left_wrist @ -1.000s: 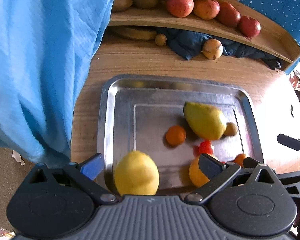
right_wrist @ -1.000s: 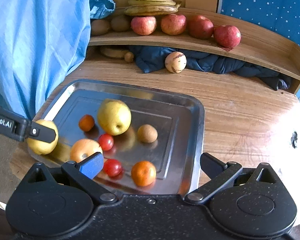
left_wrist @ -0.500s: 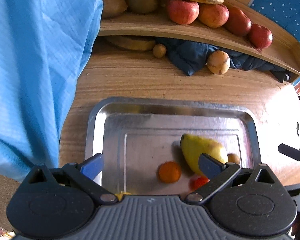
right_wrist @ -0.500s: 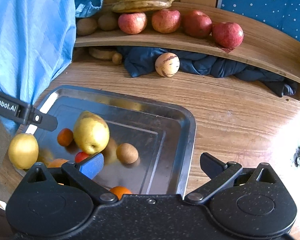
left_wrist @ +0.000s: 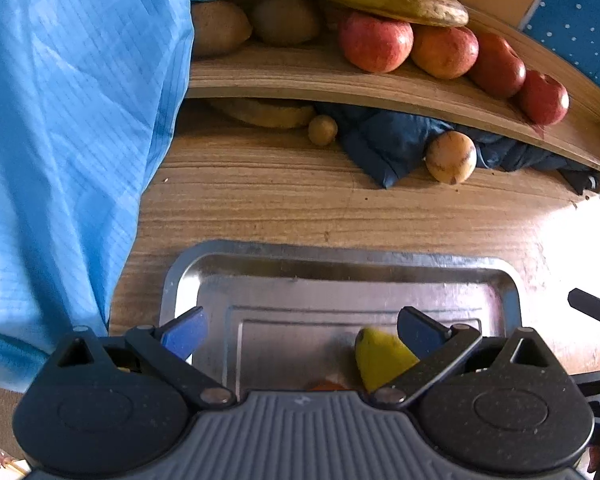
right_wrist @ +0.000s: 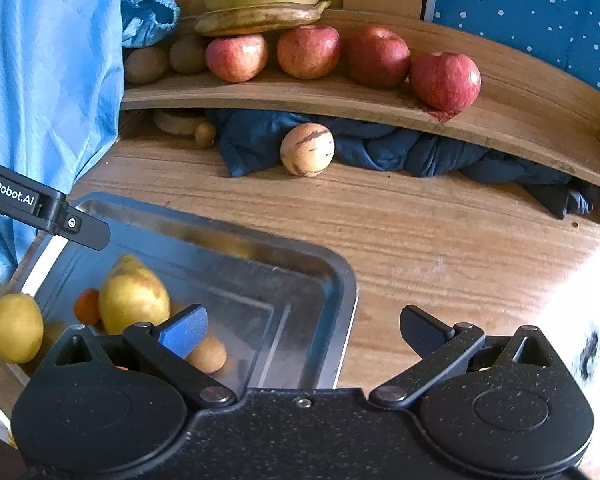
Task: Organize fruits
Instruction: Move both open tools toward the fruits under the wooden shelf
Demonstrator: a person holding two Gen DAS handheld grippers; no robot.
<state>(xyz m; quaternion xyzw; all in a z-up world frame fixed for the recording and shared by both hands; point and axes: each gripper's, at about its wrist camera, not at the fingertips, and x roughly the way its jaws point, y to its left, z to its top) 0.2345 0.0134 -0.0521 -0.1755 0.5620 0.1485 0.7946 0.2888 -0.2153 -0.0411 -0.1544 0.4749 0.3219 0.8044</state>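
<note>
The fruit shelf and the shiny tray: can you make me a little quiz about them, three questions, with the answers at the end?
1. How many red apples sit in a row on the wooden shelf?
2. True or false: the right gripper is holding a fruit.
3. Which lies on top of the shelf fruit: A) bananas, B) a lemon, C) a tomato?

Key:
1. Four: the apples stand side by side.
2. False. Its fingers are spread with nothing between them, above the edge of the metal tray.
3. A. The bananas rest on the leftmost apples; the lemon is down at the tray's near-left rim.
</note>
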